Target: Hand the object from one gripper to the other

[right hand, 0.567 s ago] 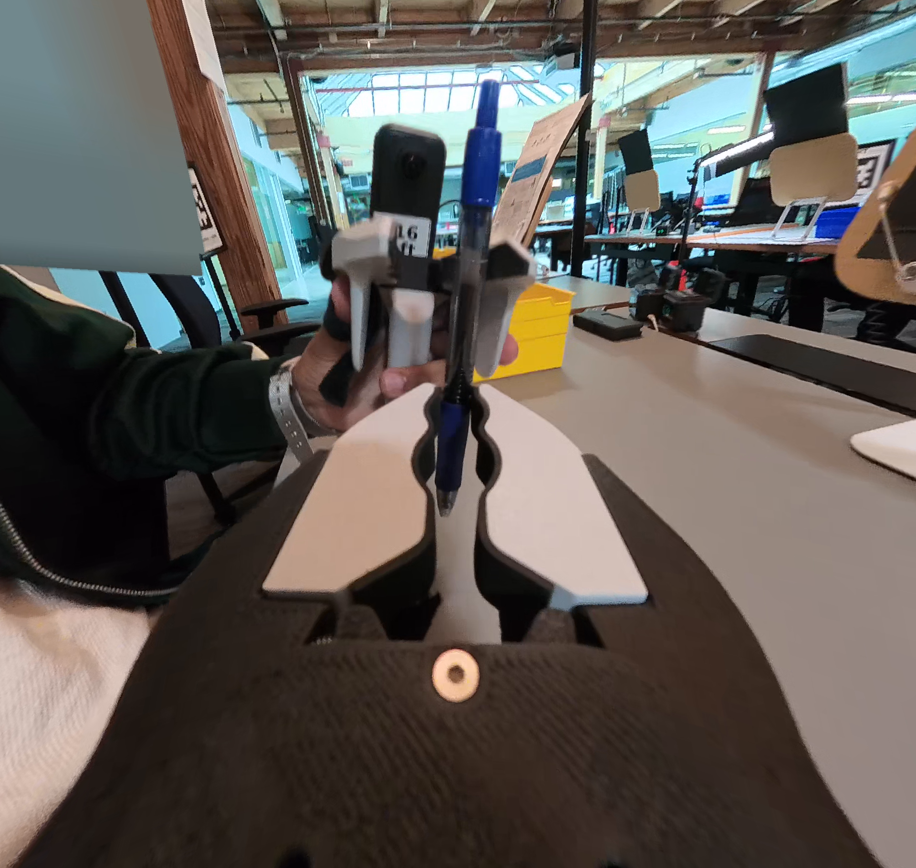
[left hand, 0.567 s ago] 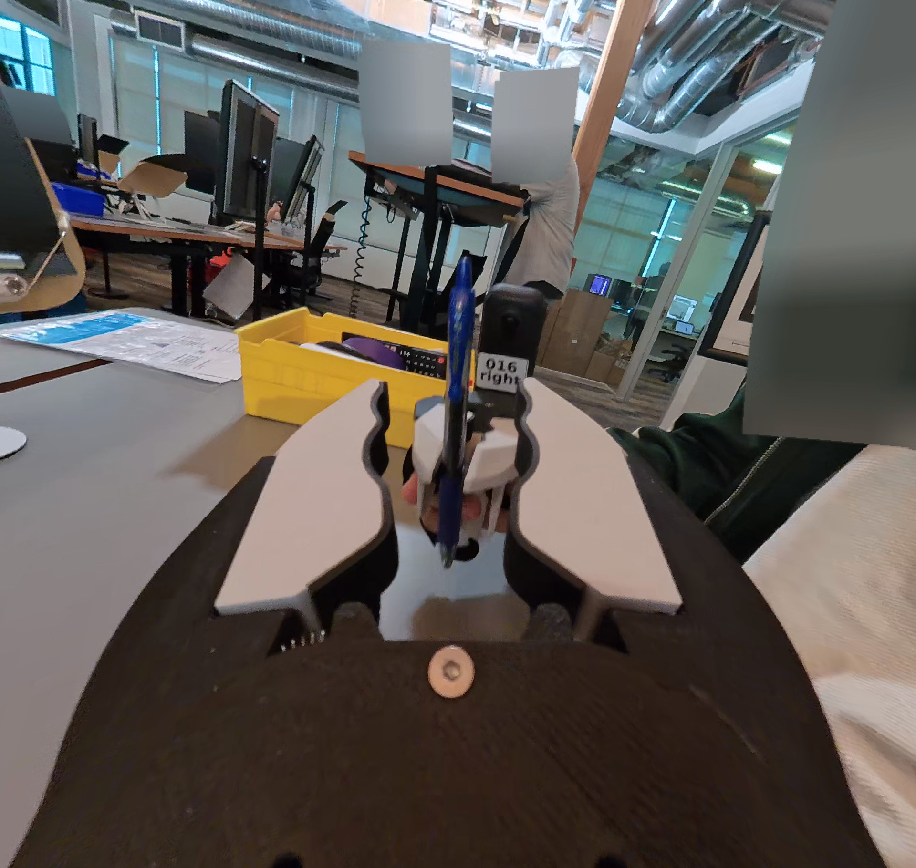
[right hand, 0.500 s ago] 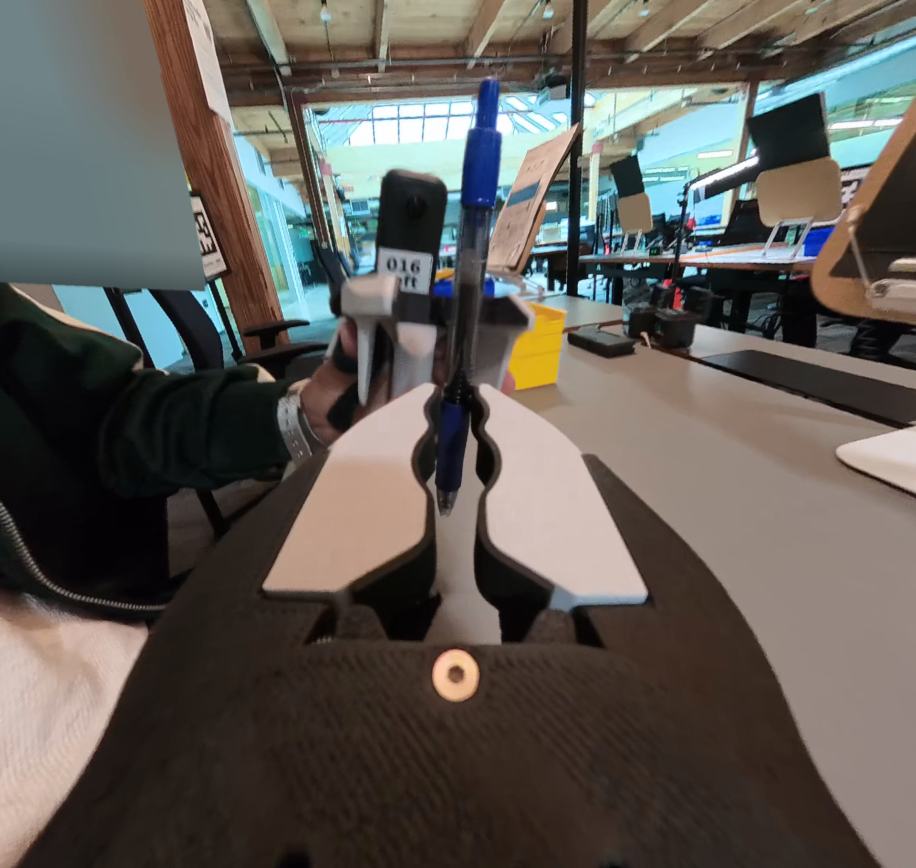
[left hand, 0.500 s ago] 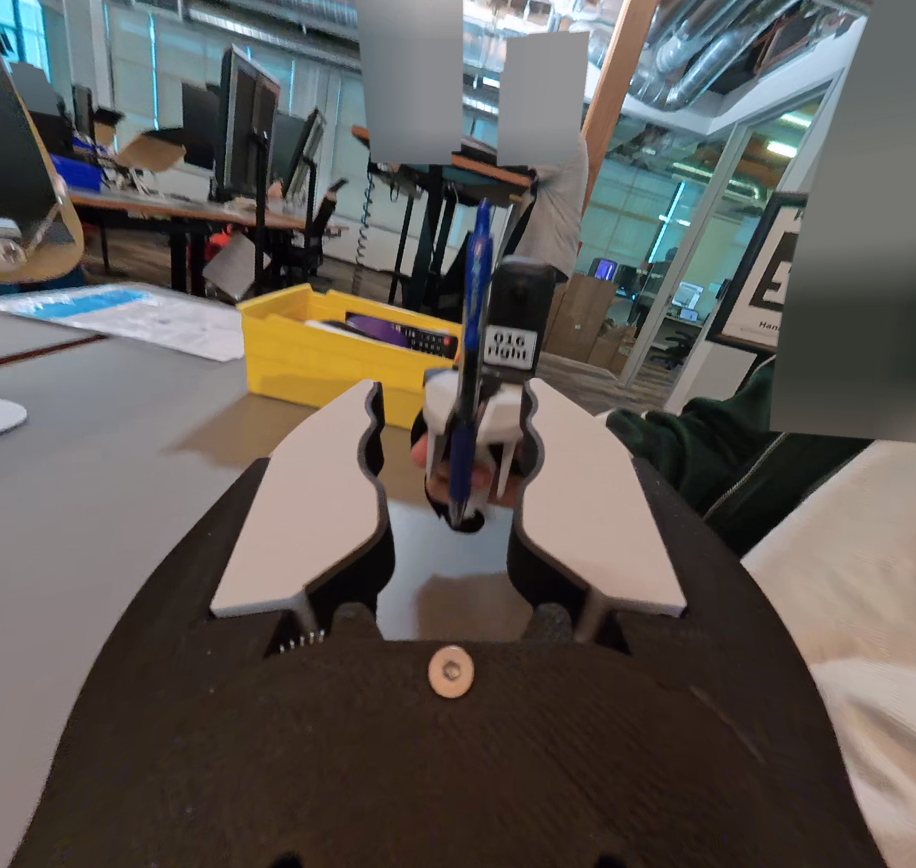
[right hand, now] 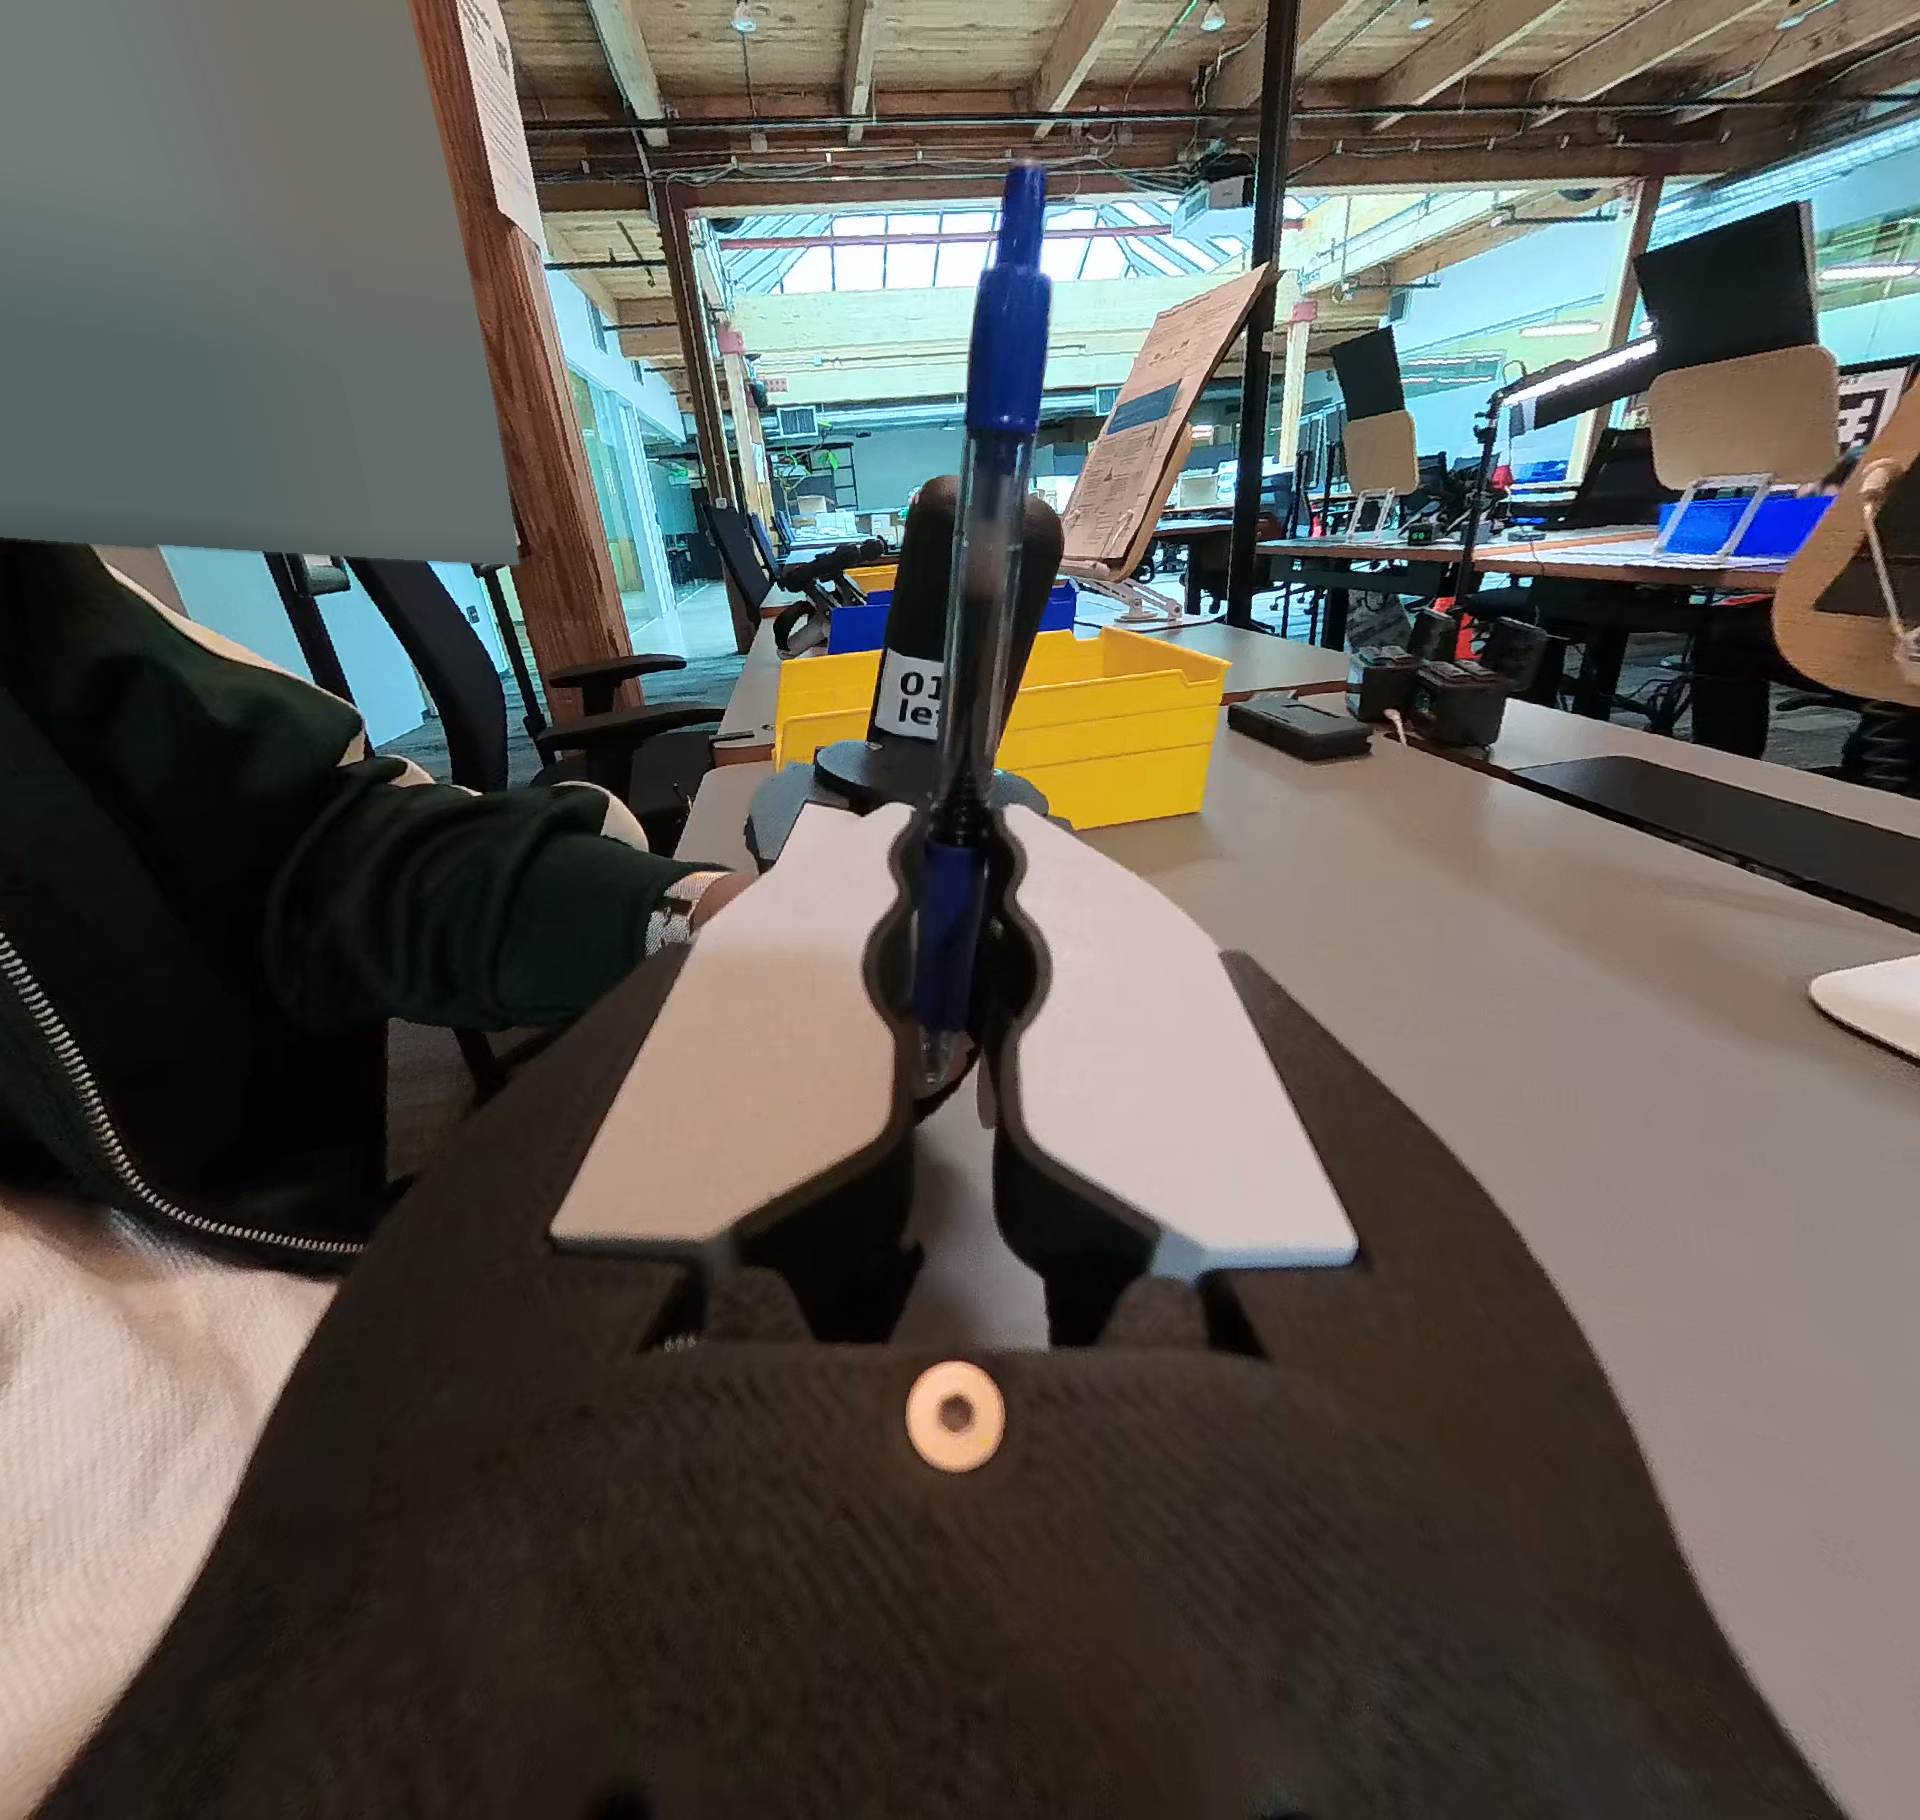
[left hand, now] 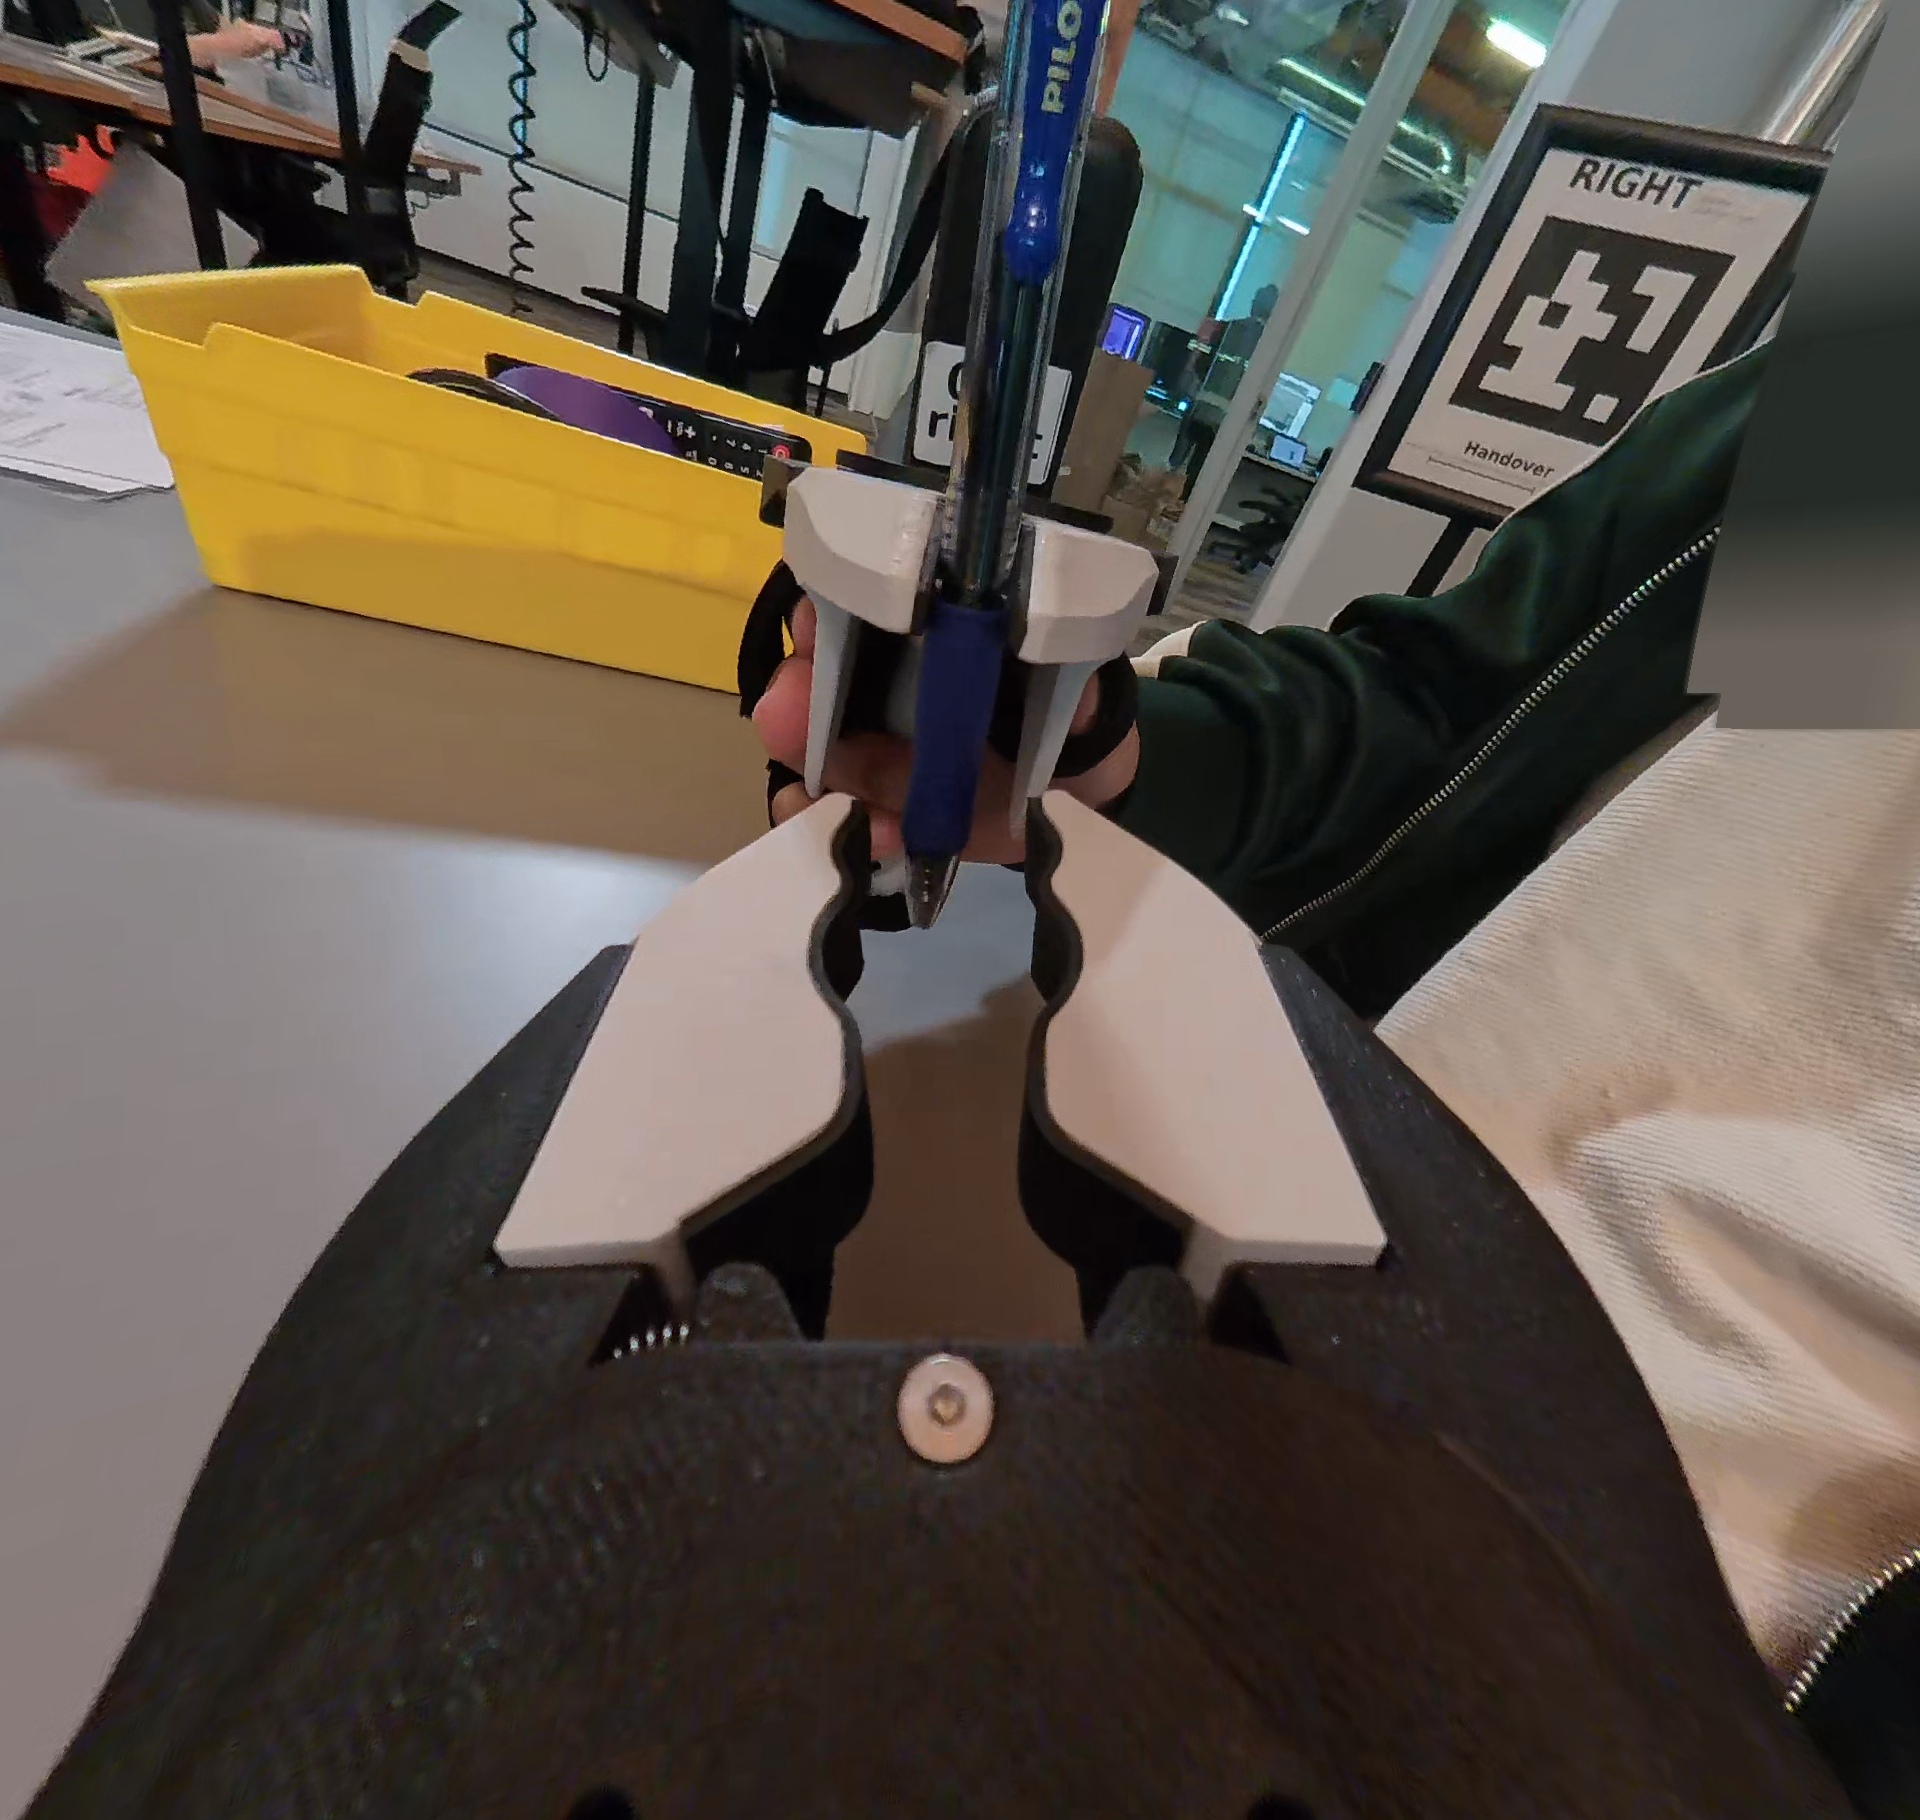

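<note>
A blue pen [left hand: 945, 731] stands upright, shut between the white fingers of my right gripper [left hand: 971, 575], which faces my left gripper. My left gripper [left hand: 940, 825] is open and empty, and the pen's tip hangs just at its fingertips, touching neither. In the right wrist view, my right gripper [right hand: 951, 825] is shut on the pen's [right hand: 997, 544] blue grip. The left gripper sits lower behind it, mostly hidden, with only its black camera mount [right hand: 914, 607] showing.
A yellow bin [left hand: 416, 482] holding a few things stands on the grey table [left hand: 260, 939] behind the grippers, and also shows in the right wrist view [right hand: 1122, 731]. A person's dark green sleeve [left hand: 1351, 731] reaches in. A framed marker sign [left hand: 1579, 316] stands behind. Some 5 cm of space lies between my two pairs of fingers.
The left gripper has dropped lower against the right one, so the pen's tip is now at its fingertips, not deep between them. The left jaws have narrowed. The right gripper still holds the pen.
</note>
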The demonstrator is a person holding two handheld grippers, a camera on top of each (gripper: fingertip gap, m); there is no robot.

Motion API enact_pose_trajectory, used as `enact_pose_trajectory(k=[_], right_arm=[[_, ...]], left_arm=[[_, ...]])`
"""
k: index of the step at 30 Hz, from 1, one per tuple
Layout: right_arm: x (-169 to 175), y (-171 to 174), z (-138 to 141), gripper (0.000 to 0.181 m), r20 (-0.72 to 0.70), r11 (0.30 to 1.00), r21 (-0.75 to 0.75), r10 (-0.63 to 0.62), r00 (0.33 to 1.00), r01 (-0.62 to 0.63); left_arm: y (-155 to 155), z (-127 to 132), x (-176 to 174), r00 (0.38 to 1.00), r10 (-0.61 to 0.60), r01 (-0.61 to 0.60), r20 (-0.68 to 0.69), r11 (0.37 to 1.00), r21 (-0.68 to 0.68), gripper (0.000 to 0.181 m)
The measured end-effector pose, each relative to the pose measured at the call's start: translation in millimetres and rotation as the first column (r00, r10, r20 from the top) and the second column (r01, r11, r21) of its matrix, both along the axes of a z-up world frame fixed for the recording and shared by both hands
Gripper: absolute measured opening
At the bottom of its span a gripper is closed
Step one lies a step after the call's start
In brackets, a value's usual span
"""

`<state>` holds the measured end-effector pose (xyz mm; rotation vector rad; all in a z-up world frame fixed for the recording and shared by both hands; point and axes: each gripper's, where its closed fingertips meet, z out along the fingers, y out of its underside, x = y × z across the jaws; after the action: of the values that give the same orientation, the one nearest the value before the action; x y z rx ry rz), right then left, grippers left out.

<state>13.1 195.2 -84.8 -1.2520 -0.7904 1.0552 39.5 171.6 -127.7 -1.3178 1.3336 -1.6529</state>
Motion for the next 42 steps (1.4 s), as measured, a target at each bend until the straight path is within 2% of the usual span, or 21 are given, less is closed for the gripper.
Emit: enact_pose_trajectory(k=[4,7,16,19,22,28,32,42], right_arm=[[-2.0,-0.8,-1.3,0.011,0.014,1.0,0.004,0.002,1.0,-0.002],[-3.7,-1.5,-2.1,0.011,0.02,1.0,0.003,0.007,1.0,-0.007],[-2.9,1.4,-3.6,0.013,0.022,1.0,0.014,-0.013,1.0,0.013],[-1.7,8.4,-8.4,0.04,0.05,0.999,0.014,-0.051,0.997,0.05],[0.8,10.7,-8.2,0.042,0.042,0.998,0.007,-0.06,0.997,0.06],[5.4,12.1,-5.3,0.041,0.025,0.997,0.01,-0.073,0.997,0.073],[6.6,8.1,2.3,0.047,-0.036,0.999,-0.001,-0.041,0.999,0.041],[16.0,8.8,9.6,0.035,-0.067,0.998,-0.002,-0.065,0.996,0.065]], left_arm=[[-0.3,1.9,-0.4,1.0,-0.003,0.004,0.012,1.0,-0.02,0.024],[0.6,0.2,-1.2,1.0,0.002,-0.002,0.005,1.0,0.007,0.013],[2.6,-0.5,-0.5,1.0,0.018,-0.018,0.002,0.999,0.031,0.012],[7.9,2.7,-2.2,0.999,0.043,-0.043,0.02,0.999,0.018,0.012],[12.7,3.7,-5.2,0.998,0.064,-0.065,0.025,0.997,0.031,0.012],[13.5,5.0,-6.1,0.997,0.068,-0.07,0.035,0.997,0.033,0.012],[12.1,3.2,-4.5,0.997,0.067,-0.068,0.031,0.997,0.041,0.012],[8.8,-6.4,-0.8,0.999,0.051,-0.051,0.002,0.998,0.043,0.012]])
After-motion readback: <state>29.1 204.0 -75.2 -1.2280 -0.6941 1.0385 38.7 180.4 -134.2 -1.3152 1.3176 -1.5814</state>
